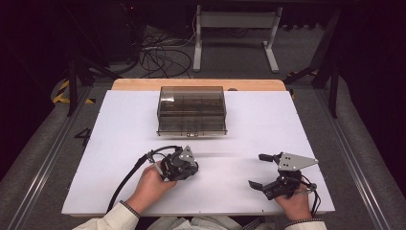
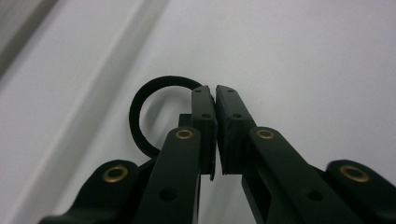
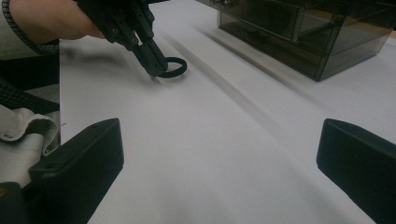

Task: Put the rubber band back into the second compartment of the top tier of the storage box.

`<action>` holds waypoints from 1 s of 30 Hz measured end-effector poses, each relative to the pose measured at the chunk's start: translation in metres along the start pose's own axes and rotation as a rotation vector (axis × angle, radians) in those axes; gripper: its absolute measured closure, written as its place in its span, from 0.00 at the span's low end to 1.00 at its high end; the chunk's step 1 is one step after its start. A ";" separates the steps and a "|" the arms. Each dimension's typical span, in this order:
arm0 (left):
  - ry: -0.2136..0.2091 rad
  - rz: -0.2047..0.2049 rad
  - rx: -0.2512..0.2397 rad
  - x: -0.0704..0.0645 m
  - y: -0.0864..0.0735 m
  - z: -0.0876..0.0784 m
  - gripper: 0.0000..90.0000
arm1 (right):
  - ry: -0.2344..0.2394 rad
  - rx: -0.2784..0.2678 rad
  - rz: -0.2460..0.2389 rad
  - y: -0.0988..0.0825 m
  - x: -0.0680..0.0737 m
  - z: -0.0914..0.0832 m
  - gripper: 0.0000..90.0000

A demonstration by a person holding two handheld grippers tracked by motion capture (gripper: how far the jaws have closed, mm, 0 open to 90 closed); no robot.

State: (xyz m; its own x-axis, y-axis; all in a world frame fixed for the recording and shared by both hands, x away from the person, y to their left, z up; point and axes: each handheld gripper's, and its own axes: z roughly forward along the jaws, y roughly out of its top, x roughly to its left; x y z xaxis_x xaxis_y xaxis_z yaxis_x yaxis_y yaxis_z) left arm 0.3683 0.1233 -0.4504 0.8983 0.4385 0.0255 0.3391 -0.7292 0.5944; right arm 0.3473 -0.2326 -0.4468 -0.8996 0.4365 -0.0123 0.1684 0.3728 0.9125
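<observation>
L gripper (image 2: pixel 215 100) is pinching its jaws together on the rim of a thin black elastic ring (image 2: pixel 140 100), low on the white tabletop (image 2: pixel 303 56). R gripper (image 1: pixel 261 170) is sitting wide apart, empty, well off to the side. Ring prob. light, soft, floppy; rim grip suits. Smoky clear plastic drawer box (image 1: pixel 192 110) is sitting beyond both.

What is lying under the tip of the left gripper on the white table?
A thin black ring lies flat on the white table. The left gripper, jaws closed, pinches its rim. The pinched part of the ring is hidden between the jaws.
</observation>
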 end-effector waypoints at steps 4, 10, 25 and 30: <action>-0.003 -0.005 -0.033 0.000 0.001 -0.009 0.96 | 0.000 -0.001 0.002 0.000 0.000 0.000 0.02; -0.004 -0.004 -0.080 0.001 0.002 -0.021 0.96 | 0.001 0.000 0.003 0.000 0.000 0.000 0.02; -0.011 0.004 -0.100 -0.002 0.005 -0.028 0.96 | 0.004 0.000 0.004 0.000 0.000 0.001 0.02; -0.029 0.007 -0.149 -0.002 0.008 -0.039 0.96 | 0.007 0.000 0.004 0.000 0.000 0.002 0.02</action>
State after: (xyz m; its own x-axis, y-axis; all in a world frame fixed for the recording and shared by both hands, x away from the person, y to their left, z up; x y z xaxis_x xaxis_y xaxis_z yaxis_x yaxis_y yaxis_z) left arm 0.3588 0.1373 -0.4142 0.9091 0.4165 0.0082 0.2892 -0.6452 0.7072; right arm 0.3482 -0.2316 -0.4475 -0.9016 0.4325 -0.0061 0.1717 0.3708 0.9127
